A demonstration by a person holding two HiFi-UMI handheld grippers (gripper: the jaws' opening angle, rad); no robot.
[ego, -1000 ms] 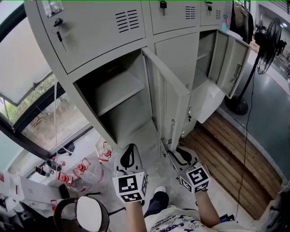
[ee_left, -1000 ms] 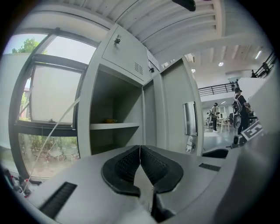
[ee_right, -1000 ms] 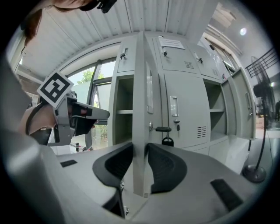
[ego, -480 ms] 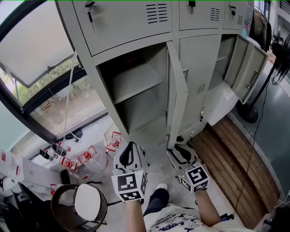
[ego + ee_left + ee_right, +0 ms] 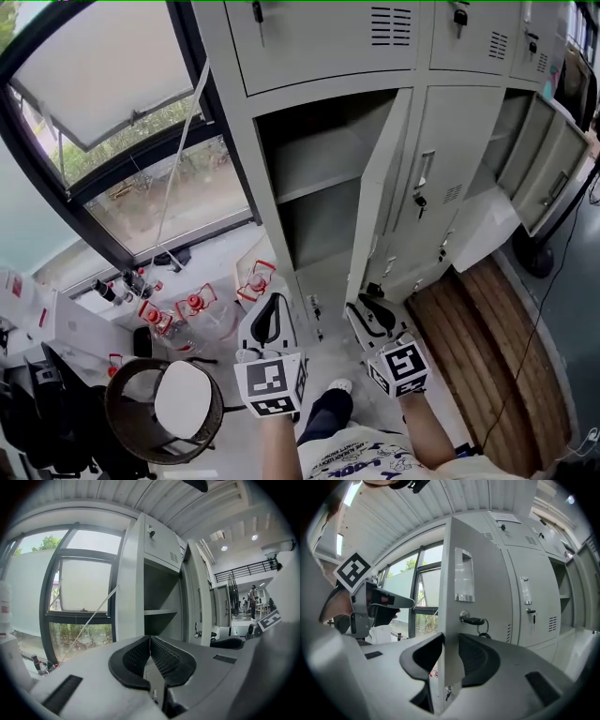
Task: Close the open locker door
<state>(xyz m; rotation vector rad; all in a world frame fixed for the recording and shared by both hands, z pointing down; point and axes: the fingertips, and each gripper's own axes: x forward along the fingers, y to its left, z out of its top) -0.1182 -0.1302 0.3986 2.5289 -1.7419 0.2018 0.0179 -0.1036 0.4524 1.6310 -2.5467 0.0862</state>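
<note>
The open locker door [image 5: 384, 187] hangs out from the grey locker bank, its compartment [image 5: 319, 178] showing one shelf. My right gripper [image 5: 360, 307] is at the door's lower free edge. In the right gripper view the door [image 5: 473, 588] runs edge-on between the two pads, which close on it at the right gripper [image 5: 451, 641], just below the key [image 5: 473, 619]. My left gripper [image 5: 271, 302] hovers to the left in front of the compartment, shut and empty, with its pads meeting at the tips [image 5: 150, 638]. It also shows in the right gripper view as the left gripper [image 5: 401, 603].
A second locker door [image 5: 553, 169] stands open at the far right, with a white board [image 5: 478, 230] leaning below it. Wooden planking [image 5: 478, 337] covers the floor to the right. Red-capped bottles [image 5: 187, 305] and a round bin [image 5: 164, 408] sit on the left under the window [image 5: 122, 122].
The head view has swung left toward the window, so the lockers sit further right in it. Both grippers moved sideways, and the door's free edge came along with the right one.
</note>
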